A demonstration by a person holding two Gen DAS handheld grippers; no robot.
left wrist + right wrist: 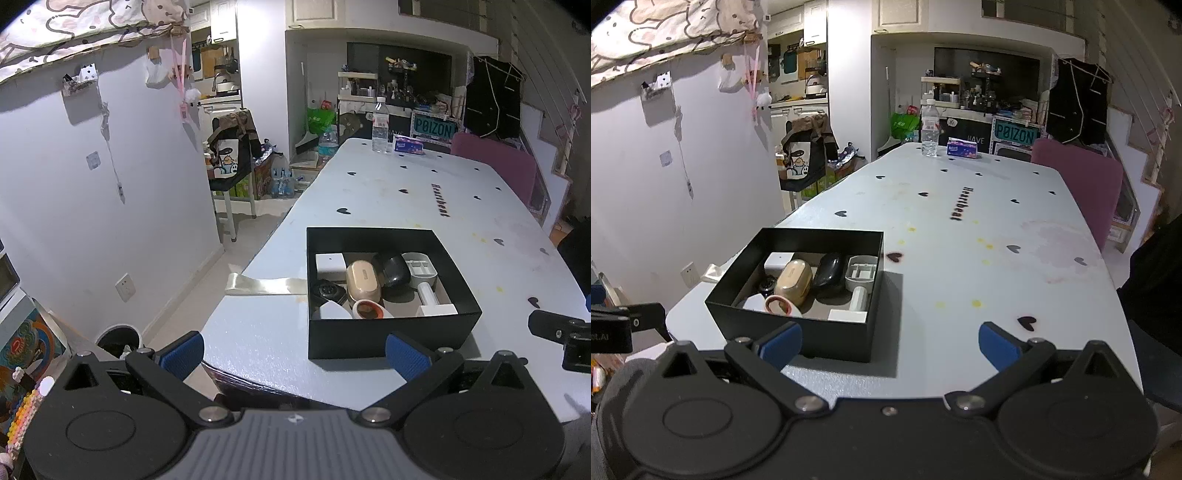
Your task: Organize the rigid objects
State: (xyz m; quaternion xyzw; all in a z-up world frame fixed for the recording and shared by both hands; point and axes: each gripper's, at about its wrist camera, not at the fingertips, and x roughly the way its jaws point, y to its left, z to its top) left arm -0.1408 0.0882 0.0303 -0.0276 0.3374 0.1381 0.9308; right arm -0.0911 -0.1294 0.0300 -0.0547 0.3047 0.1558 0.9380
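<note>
A black open box (384, 338) stands on the white table (424, 206) near its front edge. Inside lie several rigid items: a beige case (364, 284), a black case (395, 271), a white cube (330, 263), a grey tray (419, 267), a white roller (430, 295) and a red-rimmed cup (367, 309). My left gripper (295, 356) is open and empty, just in front of the box. In the right wrist view the box (798, 332) is at the left; my right gripper (890, 341) is open and empty, to the right of the box's front corner.
A water bottle (929, 127) and a tissue pack (962, 147) stand at the table's far end. A pink chair (1082, 184) is at the right side. A strip of tape (266, 285) hangs off the left edge. A bin (118, 338) is on the floor.
</note>
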